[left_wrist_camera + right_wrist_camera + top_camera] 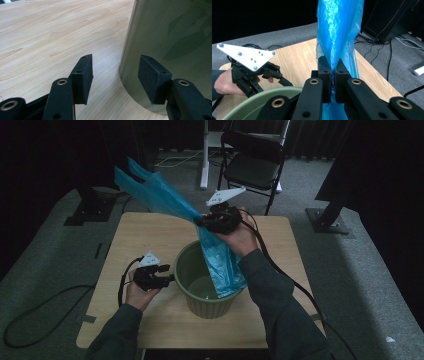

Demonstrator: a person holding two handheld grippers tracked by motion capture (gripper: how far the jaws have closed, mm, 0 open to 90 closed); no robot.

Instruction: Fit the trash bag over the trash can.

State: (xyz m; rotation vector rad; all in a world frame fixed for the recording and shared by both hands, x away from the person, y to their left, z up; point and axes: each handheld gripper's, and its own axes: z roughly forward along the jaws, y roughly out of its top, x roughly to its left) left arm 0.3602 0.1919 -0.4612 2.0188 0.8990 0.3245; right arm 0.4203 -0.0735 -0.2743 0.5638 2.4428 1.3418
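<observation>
A green ribbed bin (207,279) stands on the wooden table (150,235). A blue plastic bag (165,197) hangs partly inside it, with its upper end stretched up and to the far left. My right gripper (204,222) is shut on the blue bag (337,32) above the bin's far rim. My left gripper (170,276) stands open at the bin's left side. One of its pads (82,77) is outside the green wall (172,37); the other pad (152,76) lies across the wall.
A black folding chair (252,162) and a white stand leg (204,155) sit on the grey floor beyond the table. Black cables trail from both grippers. The table's left part is bare wood.
</observation>
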